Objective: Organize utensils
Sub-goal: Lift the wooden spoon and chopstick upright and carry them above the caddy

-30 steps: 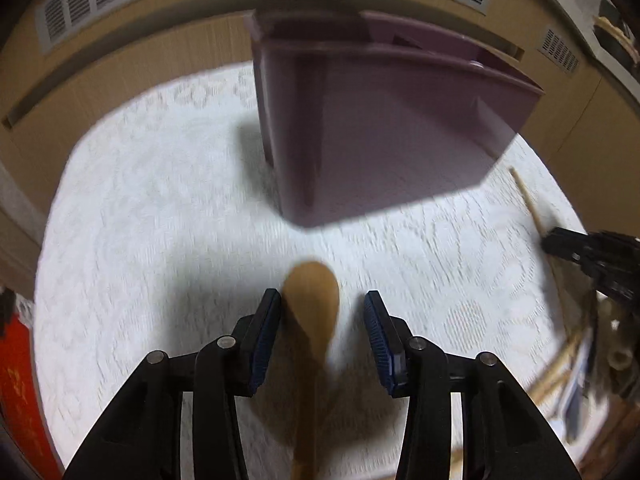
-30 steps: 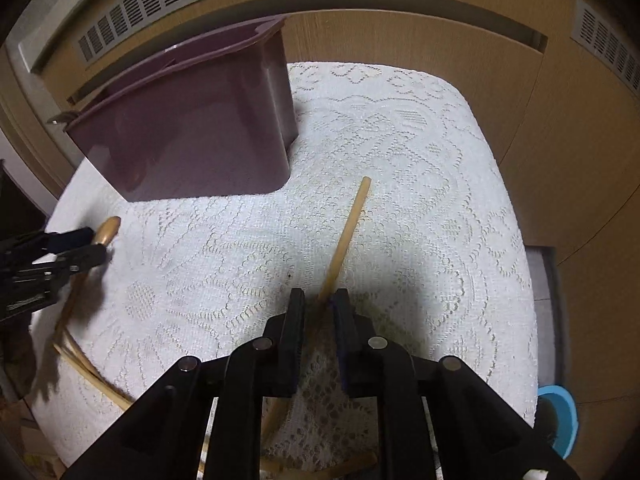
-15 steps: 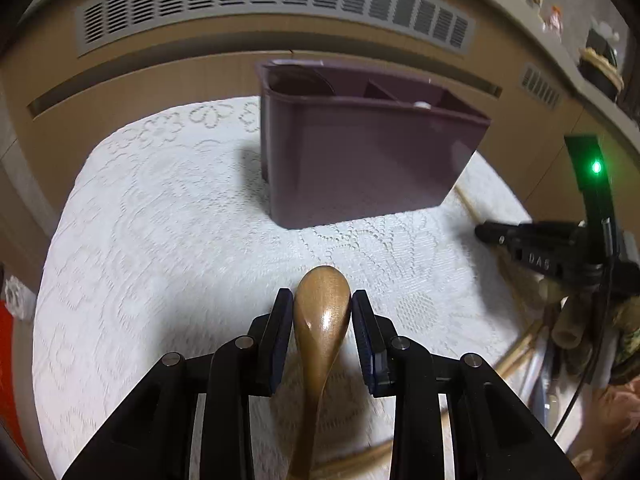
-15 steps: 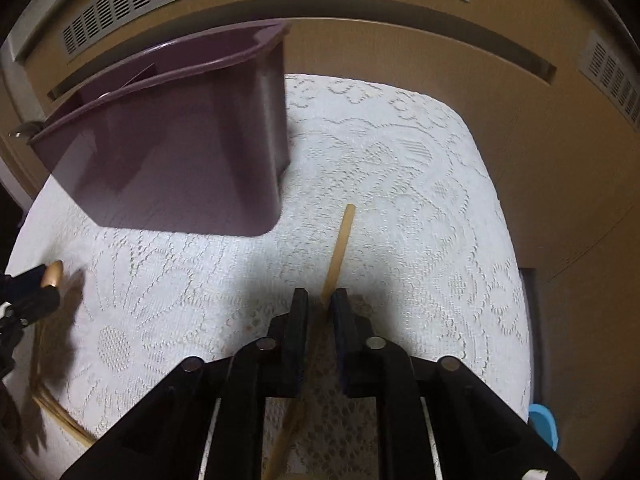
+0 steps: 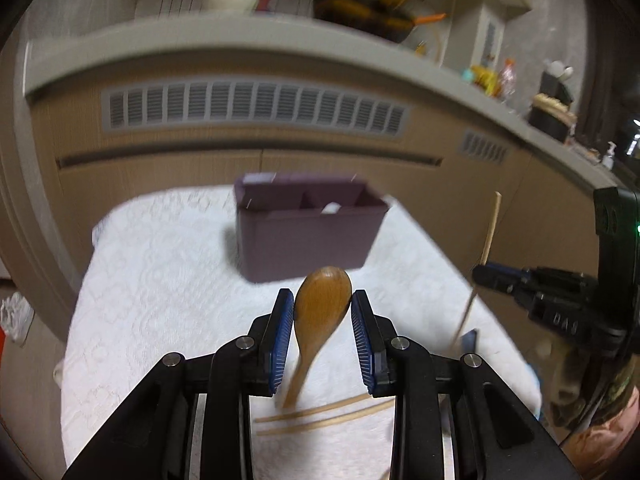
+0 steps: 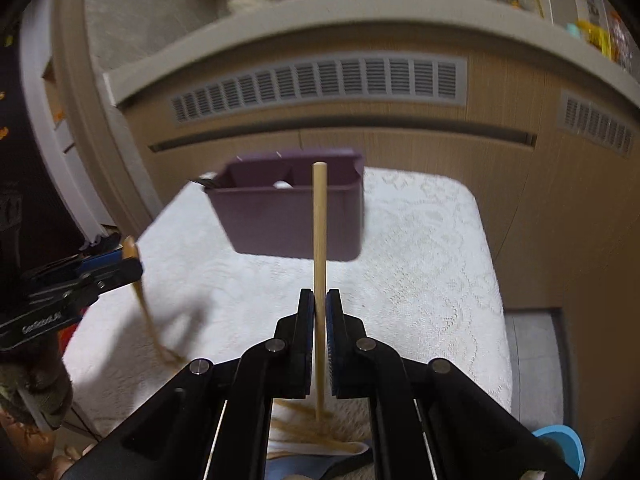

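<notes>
A wooden spoon (image 5: pixel 323 300) hangs off the cloth, its bowl pinched between the blue pads of my left gripper (image 5: pixel 322 301), handle slanting down. My right gripper (image 6: pixel 320 301) grips a wooden chopstick (image 6: pixel 319 216), its jaws closing tight on the shaft, which points up and forward. The purple divided caddy (image 5: pixel 308 236) stands on the white lace cloth beyond both grippers, with something white inside one compartment. The right wrist view has the caddy (image 6: pixel 288 220) behind the chopstick and the left gripper (image 6: pixel 116 264) with the spoon (image 6: pixel 130 246) at the left. From the left wrist, the right gripper (image 5: pixel 492 276) carries the chopstick (image 5: pixel 491 228).
Loose chopsticks (image 5: pixel 320 416) lie on the lace-covered table (image 5: pixel 160 280) near me. A wooden cabinet front with vent grilles (image 6: pixel 320 80) rises behind the table, with a cluttered counter above. A blue object (image 6: pixel 560 444) sits on the floor at the right.
Both grippers have risen and tipped up, lifting the spoon and the chopstick off the cloth. The left pads closed on the spoon's bowl. The caddy now looks farther off.
</notes>
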Available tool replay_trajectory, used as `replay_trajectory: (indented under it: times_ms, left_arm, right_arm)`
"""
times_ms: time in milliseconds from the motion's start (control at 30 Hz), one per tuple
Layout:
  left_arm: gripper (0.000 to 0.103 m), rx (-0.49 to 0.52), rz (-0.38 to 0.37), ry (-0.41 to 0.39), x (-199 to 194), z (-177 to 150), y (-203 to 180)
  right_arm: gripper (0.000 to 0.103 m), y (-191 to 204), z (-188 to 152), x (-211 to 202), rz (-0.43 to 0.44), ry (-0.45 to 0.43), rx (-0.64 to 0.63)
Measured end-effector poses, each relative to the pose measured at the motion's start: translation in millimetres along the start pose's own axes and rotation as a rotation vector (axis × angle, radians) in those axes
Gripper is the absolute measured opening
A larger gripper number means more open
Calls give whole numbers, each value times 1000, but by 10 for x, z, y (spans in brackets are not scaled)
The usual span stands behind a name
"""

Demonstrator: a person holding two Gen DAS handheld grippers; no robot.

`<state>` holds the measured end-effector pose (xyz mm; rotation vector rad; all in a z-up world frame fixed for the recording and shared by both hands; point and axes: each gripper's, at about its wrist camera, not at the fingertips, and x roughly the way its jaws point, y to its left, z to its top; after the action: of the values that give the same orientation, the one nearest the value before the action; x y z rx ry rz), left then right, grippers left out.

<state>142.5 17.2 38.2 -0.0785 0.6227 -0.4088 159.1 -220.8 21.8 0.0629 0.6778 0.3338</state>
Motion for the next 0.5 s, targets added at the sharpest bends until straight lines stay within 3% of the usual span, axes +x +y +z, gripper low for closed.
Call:
replay_trajectory:
  times_ms: [233,500]
  left_arm:
    - [30,36,-20,-124,-363,422,-230]
    - [30,81,-12,-323,-761,1384,-316]
  right_arm:
    - [7,234,302,-449,34,-153,-56]
    - [7,469,1186,-945,-19,-346,-169]
